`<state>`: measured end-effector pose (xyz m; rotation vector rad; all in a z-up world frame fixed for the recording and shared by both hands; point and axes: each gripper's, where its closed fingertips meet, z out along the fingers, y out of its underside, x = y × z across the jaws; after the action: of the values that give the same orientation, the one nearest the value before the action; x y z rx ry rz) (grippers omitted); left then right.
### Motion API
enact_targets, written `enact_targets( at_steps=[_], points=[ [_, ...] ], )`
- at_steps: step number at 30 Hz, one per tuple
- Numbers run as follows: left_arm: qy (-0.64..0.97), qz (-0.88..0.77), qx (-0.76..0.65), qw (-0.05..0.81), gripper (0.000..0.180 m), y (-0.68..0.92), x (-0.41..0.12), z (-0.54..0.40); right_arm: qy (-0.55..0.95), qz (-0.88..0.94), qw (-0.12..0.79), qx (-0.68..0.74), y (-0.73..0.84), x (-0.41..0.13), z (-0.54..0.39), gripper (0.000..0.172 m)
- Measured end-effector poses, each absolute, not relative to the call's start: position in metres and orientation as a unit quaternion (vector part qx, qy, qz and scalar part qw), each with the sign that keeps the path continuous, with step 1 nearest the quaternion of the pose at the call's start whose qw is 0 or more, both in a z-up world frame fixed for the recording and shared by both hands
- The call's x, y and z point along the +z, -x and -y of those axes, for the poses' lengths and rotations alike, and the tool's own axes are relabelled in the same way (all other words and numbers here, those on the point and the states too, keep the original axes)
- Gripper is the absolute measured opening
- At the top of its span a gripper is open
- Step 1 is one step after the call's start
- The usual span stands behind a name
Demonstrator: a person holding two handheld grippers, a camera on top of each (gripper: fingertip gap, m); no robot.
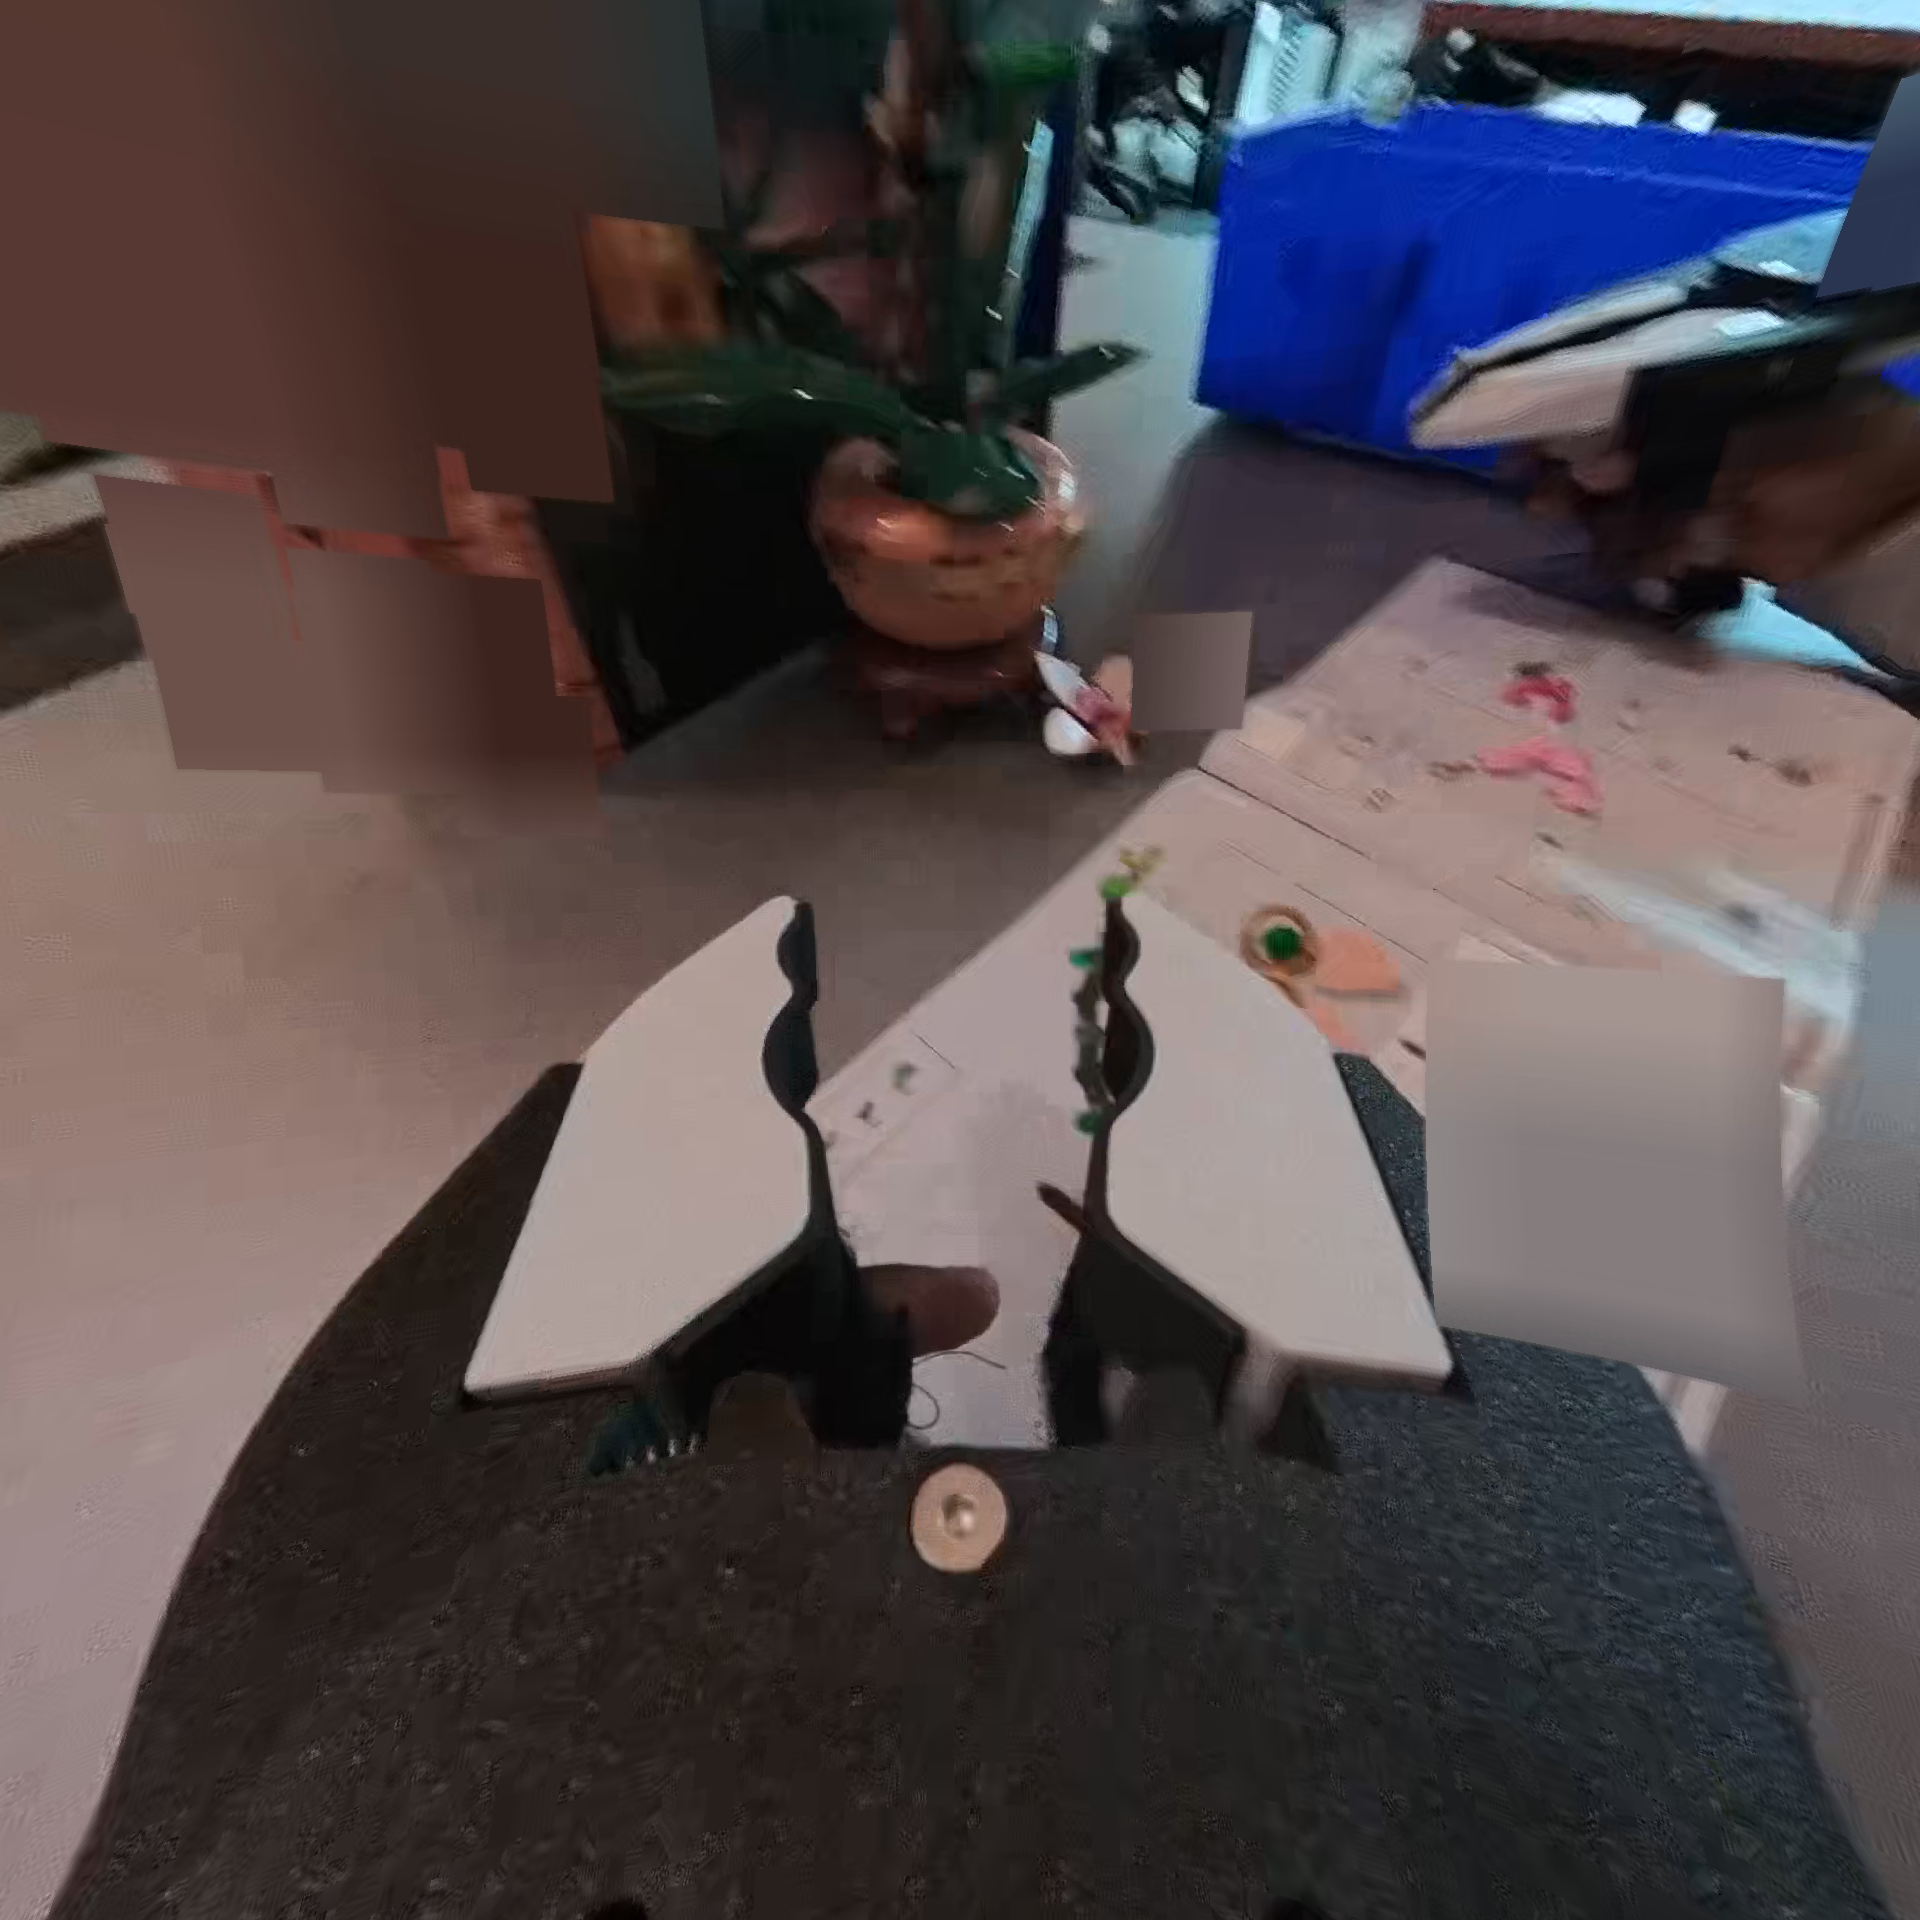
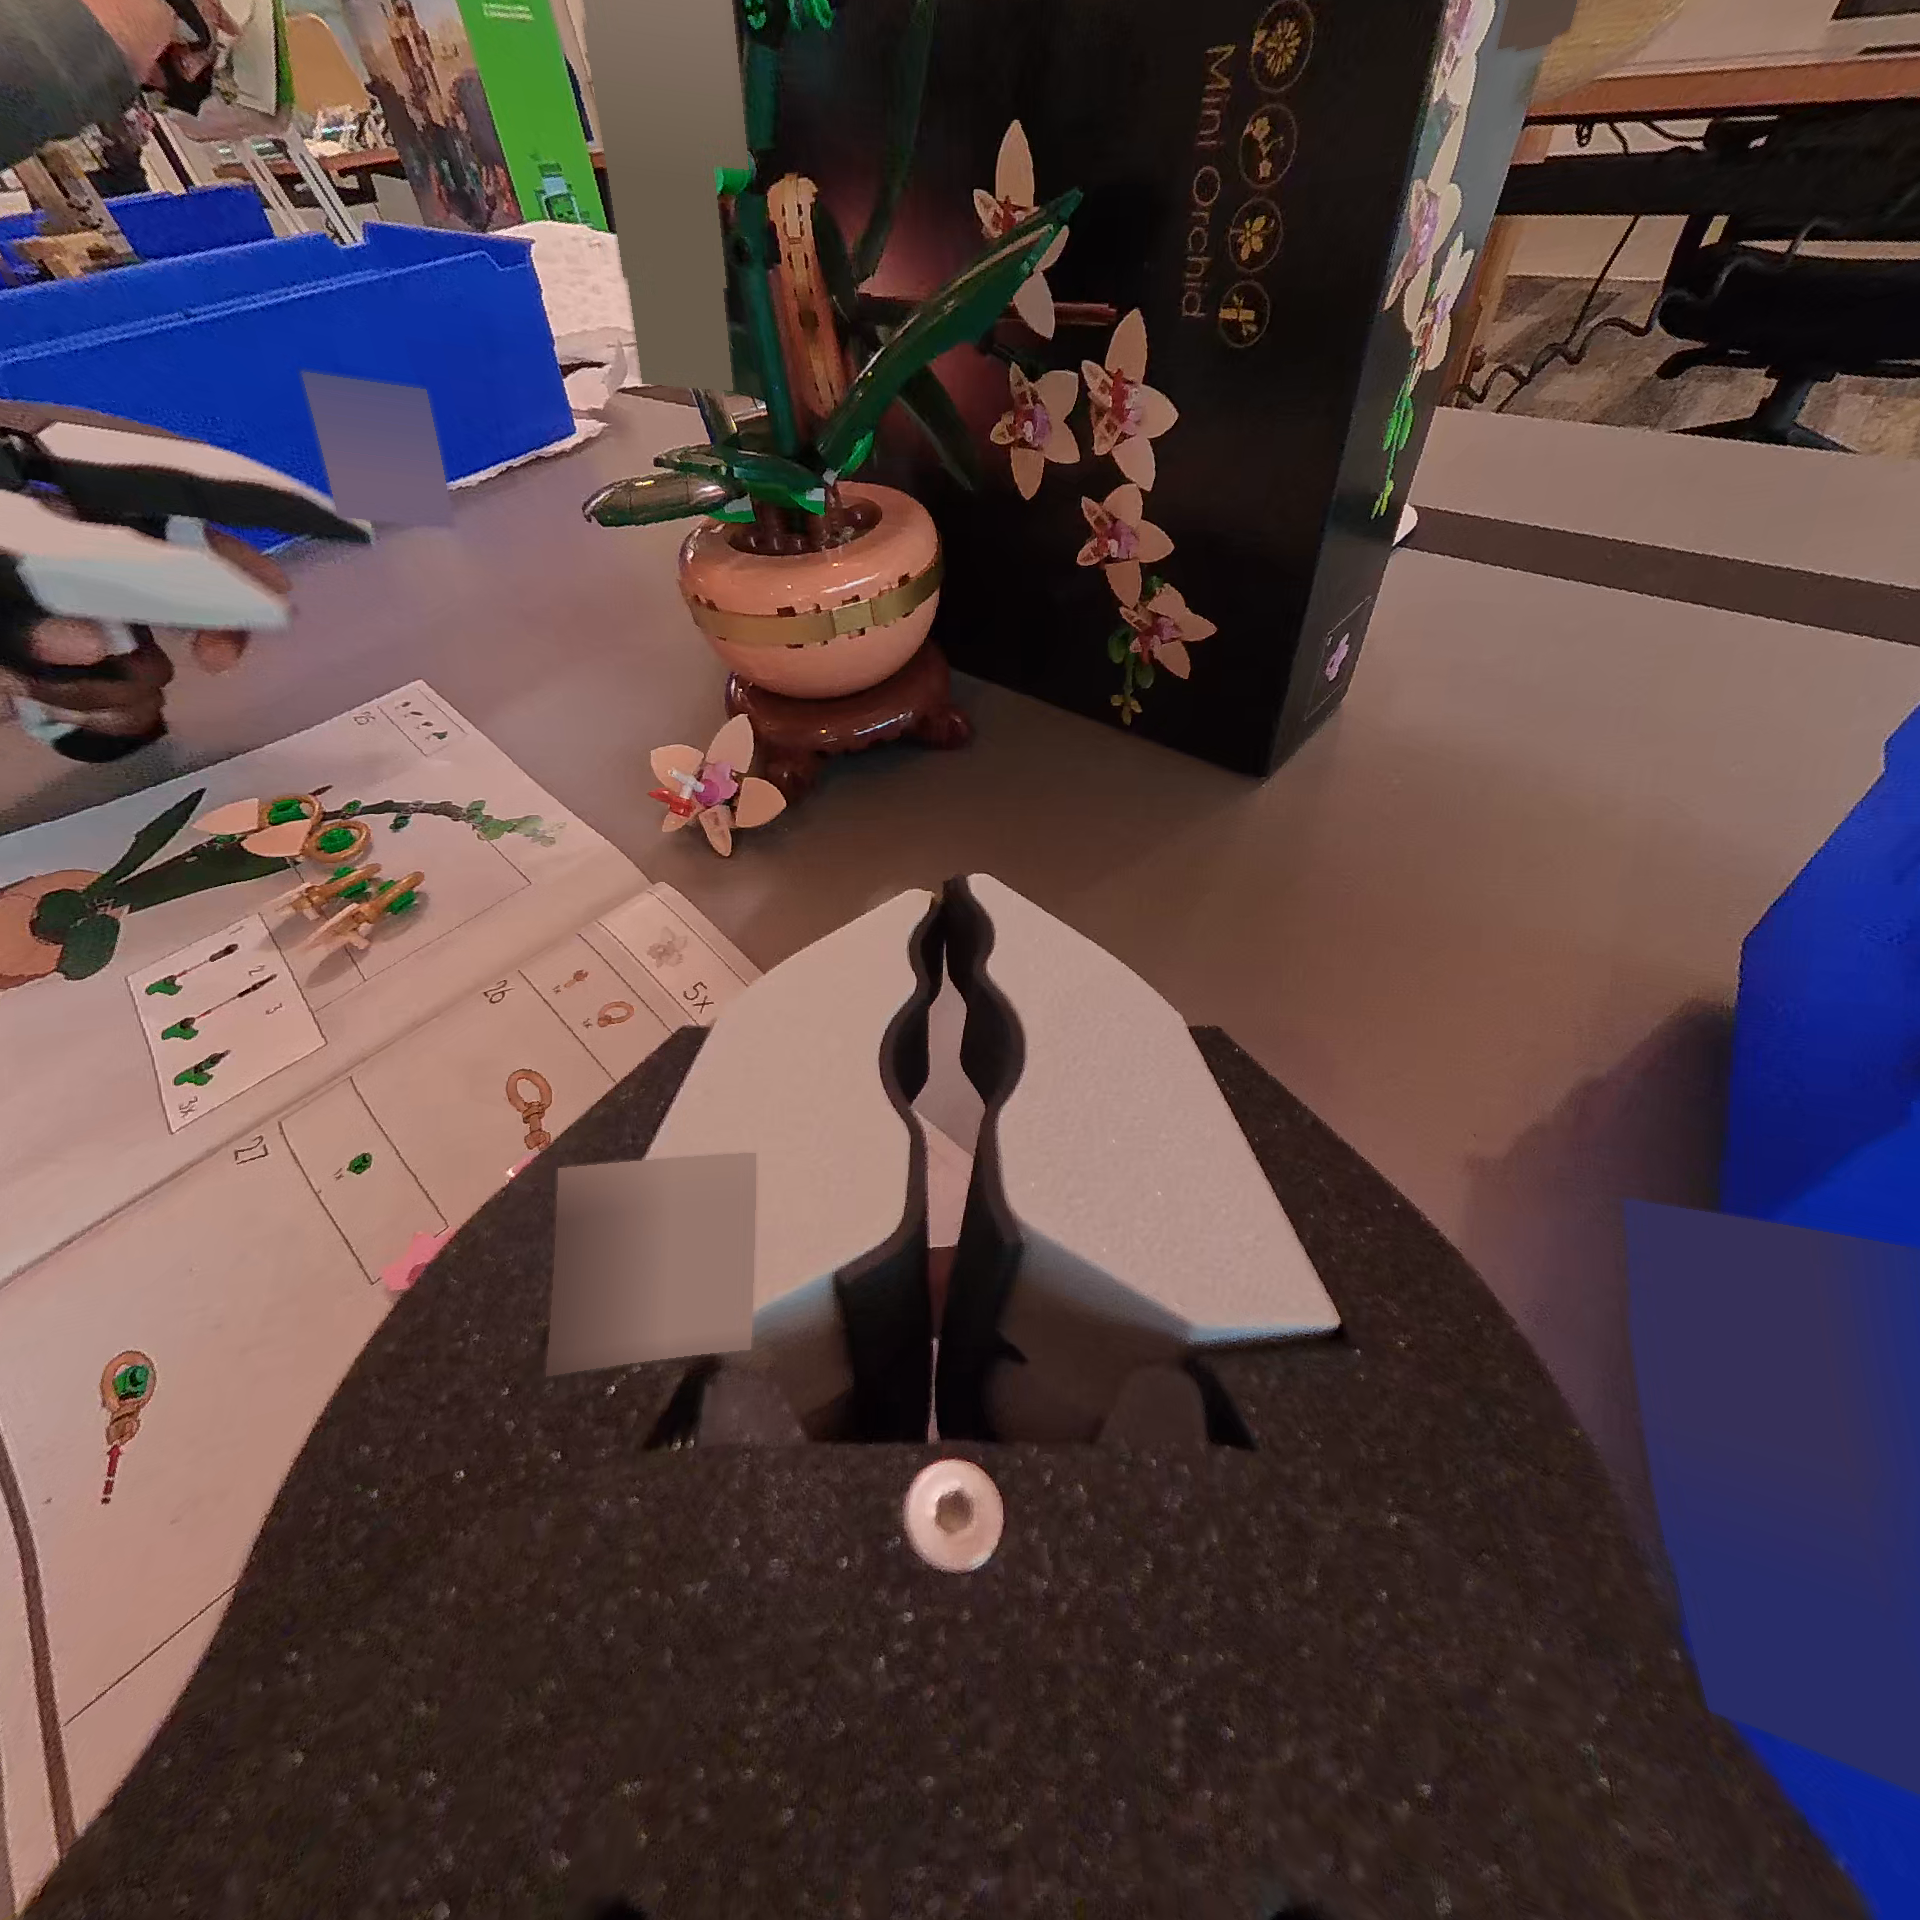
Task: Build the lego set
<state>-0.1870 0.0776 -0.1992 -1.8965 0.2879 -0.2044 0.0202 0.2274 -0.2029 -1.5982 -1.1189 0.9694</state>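
The left gripper (image 1: 961,914) is spread above the booklet (image 1: 1351,748), a thin green stem (image 1: 1089,1023) lying against one pad only. The right gripper (image 2: 948,894) is pressed together near the loose flower (image 2: 715,788). Unclamped, the stem could be dropped or lost.

The whole left wrist view is smeared with motion: the potted brick plant (image 1: 940,540) is soft, the pink bits (image 1: 1538,769) on the booklet (image 1: 1351,831) unreadable. A thin green stem (image 1: 1089,1023) clings by one pad, its contact unclear.
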Motion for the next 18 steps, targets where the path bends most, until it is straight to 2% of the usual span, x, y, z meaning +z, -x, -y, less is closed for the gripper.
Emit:
enact_targets(
  at_steps=[2, 5, 13, 18],
  points=[
    [0.831, -0.181, -0.141, 0.507, 0.056, 0.169, -0.211, -0.058, 0.652, 0.455, 0.462, 0.394, -0.020, -0.203, -0.228, 0.000],
    [0.856, -0.224, -0.120, 0.450, 0.059, 0.165, -0.227, -0.044, 0.654, 0.455, 0.459, 0.393, -0.020, -0.204, -0.228, 0.000],
    [0.888, -0.263, -0.086, 0.368, 0.051, 0.158, -0.245, -0.032, 0.655, 0.452, 0.457, 0.397, -0.020, -0.204, -0.229, 0.000],
    [0.892, -0.269, -0.079, 0.354, 0.046, 0.154, -0.253, -0.035, 0.654, 0.452, 0.457, 0.398, -0.020, -0.204, -0.229, 0.000]
  ],
)
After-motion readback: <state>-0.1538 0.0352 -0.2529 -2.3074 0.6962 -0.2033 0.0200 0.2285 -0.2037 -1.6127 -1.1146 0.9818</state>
